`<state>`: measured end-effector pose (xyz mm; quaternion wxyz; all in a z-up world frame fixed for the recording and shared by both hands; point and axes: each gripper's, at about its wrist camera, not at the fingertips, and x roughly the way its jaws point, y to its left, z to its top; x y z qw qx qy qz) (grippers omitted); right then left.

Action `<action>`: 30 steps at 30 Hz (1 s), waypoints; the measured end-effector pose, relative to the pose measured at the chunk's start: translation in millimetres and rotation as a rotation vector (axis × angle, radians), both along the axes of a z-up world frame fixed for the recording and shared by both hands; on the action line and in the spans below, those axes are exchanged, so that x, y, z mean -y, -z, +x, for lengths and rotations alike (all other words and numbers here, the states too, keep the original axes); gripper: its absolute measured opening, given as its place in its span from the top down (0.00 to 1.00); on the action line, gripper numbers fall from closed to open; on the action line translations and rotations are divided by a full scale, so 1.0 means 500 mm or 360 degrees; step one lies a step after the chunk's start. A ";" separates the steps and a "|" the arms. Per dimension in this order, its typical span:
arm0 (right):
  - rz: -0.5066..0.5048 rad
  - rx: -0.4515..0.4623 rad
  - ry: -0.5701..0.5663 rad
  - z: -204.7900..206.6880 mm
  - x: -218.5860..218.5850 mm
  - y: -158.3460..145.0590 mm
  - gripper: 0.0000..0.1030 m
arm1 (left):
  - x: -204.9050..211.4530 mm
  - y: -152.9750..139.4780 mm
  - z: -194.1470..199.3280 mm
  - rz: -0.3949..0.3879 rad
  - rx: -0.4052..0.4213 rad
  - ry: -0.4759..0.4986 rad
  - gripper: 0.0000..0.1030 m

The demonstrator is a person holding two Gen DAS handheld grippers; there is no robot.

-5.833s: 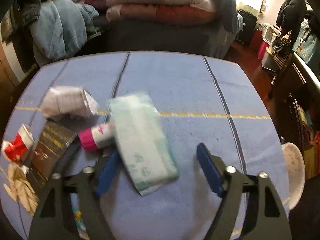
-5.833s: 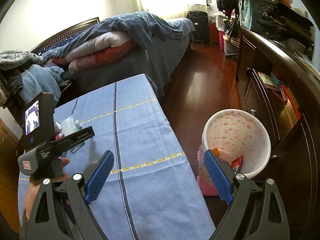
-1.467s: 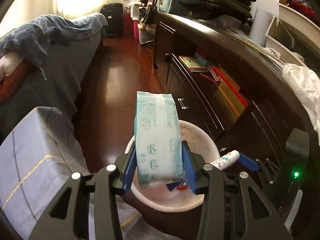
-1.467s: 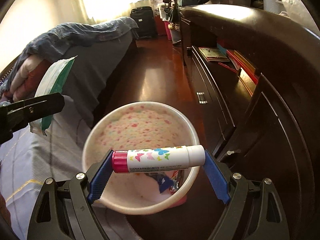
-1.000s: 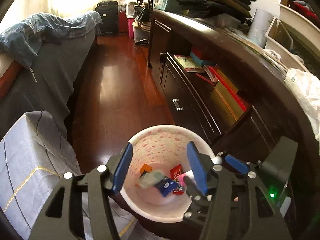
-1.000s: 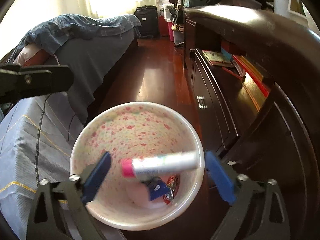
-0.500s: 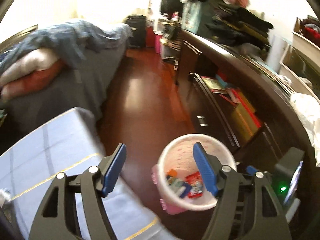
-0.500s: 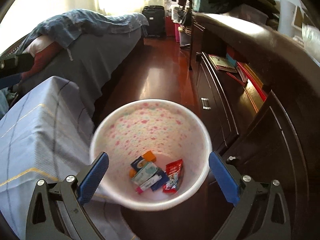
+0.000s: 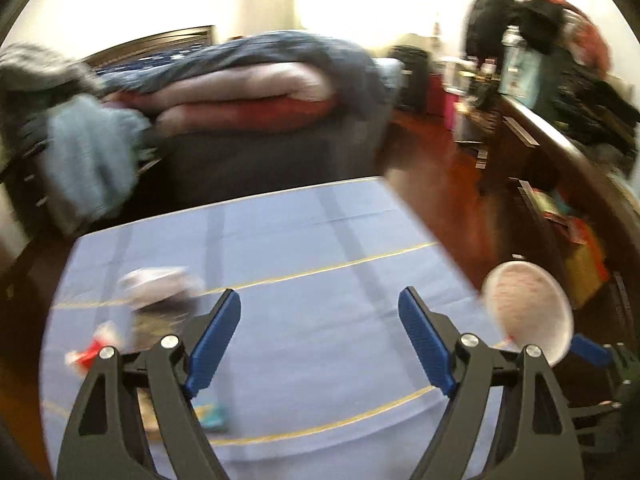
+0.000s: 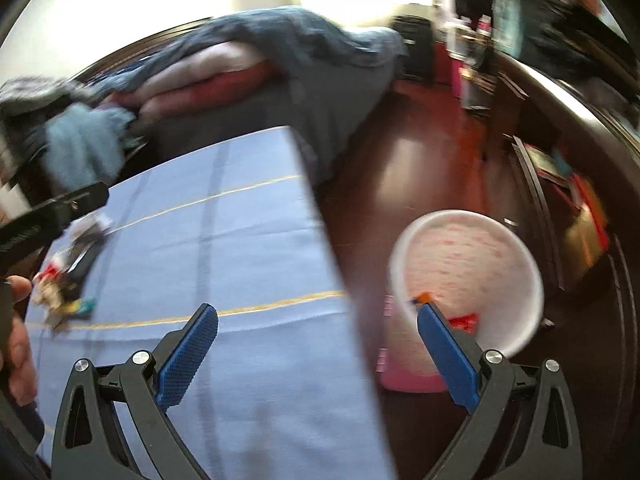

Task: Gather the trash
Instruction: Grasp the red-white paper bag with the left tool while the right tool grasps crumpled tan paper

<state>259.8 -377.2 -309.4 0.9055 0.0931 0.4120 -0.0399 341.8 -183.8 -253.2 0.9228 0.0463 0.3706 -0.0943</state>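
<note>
Left gripper (image 9: 320,336): empty, jaws opening.
Right gripper (image 10: 318,350): empty, jaws apart.
Crumpled paper (image 9: 158,286): ahead-left; probably light, soft; pinch anywhere.

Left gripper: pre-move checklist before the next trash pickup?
1. Left gripper empty: ok, nothing between its opening jaws.
2. Right gripper empty: ok, open with nothing held.
3. Trash left on the blue tablecloth: ok, a white crumpled piece, a red wrapper and more lie at the cloth's left side.
4. Next target identified: cannot tell, motion blur smears the items.
5. Bin reachable beside the table: ok, it stands on the floor off the table's right edge.
</note>
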 end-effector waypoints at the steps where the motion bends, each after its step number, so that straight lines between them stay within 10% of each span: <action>1: -0.0004 -0.0002 -0.0032 0.005 -0.017 -0.003 0.04 | -0.031 0.001 -0.003 0.0003 -0.0002 -0.0057 0.20; 14: -0.0045 -0.0011 -0.0402 0.030 -0.241 -0.020 0.04 | -0.385 0.068 0.034 -0.0060 -0.0142 -0.0703 0.20; 30: -0.0126 -0.0061 -0.0587 0.081 -0.384 -0.007 0.04 | -0.425 0.176 0.117 -0.0120 -0.0309 -0.0598 0.18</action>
